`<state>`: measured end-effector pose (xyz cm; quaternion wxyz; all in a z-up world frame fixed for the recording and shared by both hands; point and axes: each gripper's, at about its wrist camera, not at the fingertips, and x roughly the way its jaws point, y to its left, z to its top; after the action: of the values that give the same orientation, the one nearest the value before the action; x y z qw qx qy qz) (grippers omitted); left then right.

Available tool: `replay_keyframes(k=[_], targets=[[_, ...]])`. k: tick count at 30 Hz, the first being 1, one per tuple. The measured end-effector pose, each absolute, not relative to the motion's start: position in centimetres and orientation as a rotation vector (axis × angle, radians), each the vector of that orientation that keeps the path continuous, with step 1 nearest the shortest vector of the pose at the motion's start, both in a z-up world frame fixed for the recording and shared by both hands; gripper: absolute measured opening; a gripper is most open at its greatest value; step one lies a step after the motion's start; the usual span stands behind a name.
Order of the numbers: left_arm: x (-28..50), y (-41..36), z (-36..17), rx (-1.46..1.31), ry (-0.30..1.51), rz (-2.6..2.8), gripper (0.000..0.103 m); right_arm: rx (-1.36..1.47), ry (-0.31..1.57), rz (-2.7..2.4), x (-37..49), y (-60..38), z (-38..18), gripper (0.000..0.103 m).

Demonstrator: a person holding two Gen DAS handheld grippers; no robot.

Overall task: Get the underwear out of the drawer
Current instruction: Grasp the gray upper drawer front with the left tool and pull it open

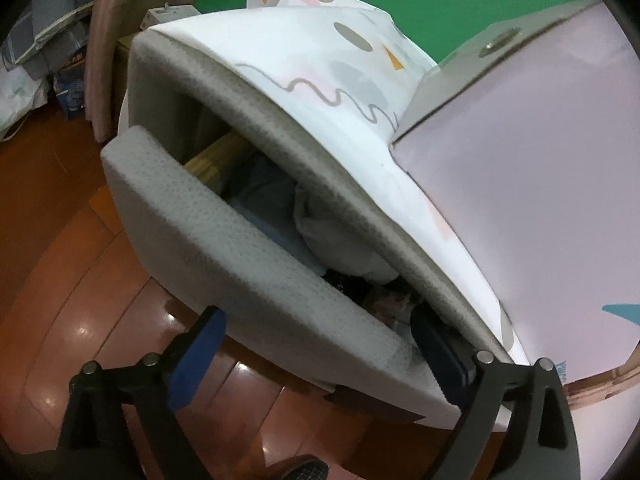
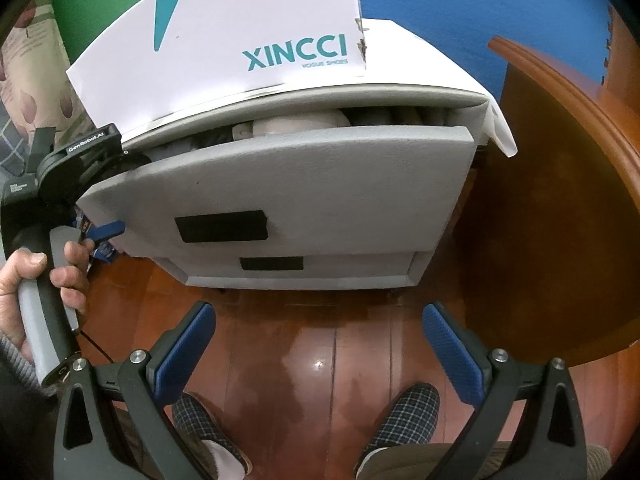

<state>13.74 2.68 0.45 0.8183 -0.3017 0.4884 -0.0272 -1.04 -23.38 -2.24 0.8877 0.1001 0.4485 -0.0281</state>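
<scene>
On the left, the left tongs (image 1: 320, 352) are seen spread wide, straddling the front panel of the top drawer (image 1: 224, 240): one blue finger (image 1: 196, 364) stands outside the panel over the wooden floor (image 1: 60, 264), the other reaches into the gap at the panel's inner edge. Nothing is pinched between the pads. The drawer is pulled partly out of a small grey cabinet (image 2: 328, 280), and folded clothes are packed inside it. The underwear (image 1: 340, 236), a pale bundle, is seen lying in the drawer beside a blue garment (image 1: 264, 196), well up from the inner finger and not touched by it. A patterned sheet (image 1: 344, 64) is draped over the cabinet top, with a white shoe box (image 2: 224, 40) resting on it.

In the right wrist view a hand (image 2: 24, 280) is seen holding the handle of the left tool at the cabinet's left corner. Further right, the right tongs (image 2: 320, 344) are held open above the floor, in front of the cabinet and apart from it, gripping nothing. A lower drawer (image 2: 300, 272) sits almost closed. Two checked slippers (image 2: 404, 416) are visible below, and wooden furniture (image 2: 560, 200) stands at the far right.
</scene>
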Motion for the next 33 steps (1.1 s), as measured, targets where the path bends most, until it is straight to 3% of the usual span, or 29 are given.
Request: replay_keyframes(k=[16, 23, 33], targets=[[9.4, 4.1, 4.3, -0.592, 1.125, -0.081, 0.097, 0.228, 0.933, -0.082, -2.5, -24.9, 0.9, 0.102], [3.2, 2.9, 2.8, -0.521, 1.153, -0.061, 0.097, 0.181, 0.950, -0.072, -4.0, -24.9, 3.6, 0.102], [2.4, 5.0, 0.9, -0.470, 1.228, -0.064, 0.098, 0.165, 0.995, -0.052, -2.7, -23.6, 5.7, 0.102]])
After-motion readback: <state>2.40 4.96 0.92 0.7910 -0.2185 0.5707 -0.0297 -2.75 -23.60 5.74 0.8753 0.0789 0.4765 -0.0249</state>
